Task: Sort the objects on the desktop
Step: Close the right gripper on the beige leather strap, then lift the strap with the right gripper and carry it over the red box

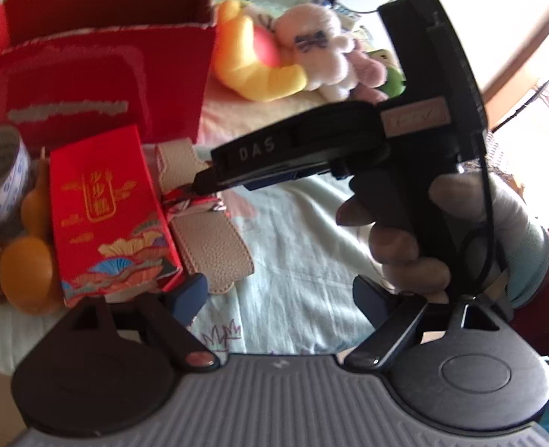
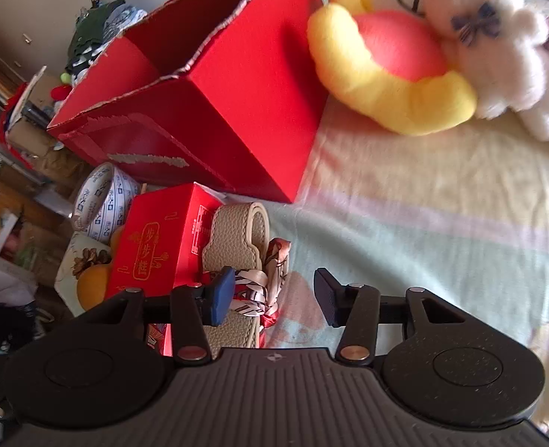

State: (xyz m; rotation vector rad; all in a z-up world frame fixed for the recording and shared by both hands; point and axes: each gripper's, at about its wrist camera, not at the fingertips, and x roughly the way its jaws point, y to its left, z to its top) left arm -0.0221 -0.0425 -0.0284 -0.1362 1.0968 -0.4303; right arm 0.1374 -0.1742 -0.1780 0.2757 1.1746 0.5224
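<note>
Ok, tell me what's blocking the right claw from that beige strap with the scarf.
Nothing visible. The right claw is open right over the beige strap, with the knotted scarf beside its left finger. The small red box lies alongside the strap, not across it.

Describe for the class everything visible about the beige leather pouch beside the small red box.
The beige leather pouch looks pebble-grained with stitched, scalloped edges. It lies flat on the pale cloth, against the small red box, in front of the big red carton. A patterned ribbon is knotted around its middle, where the right gripper reaches.
</note>
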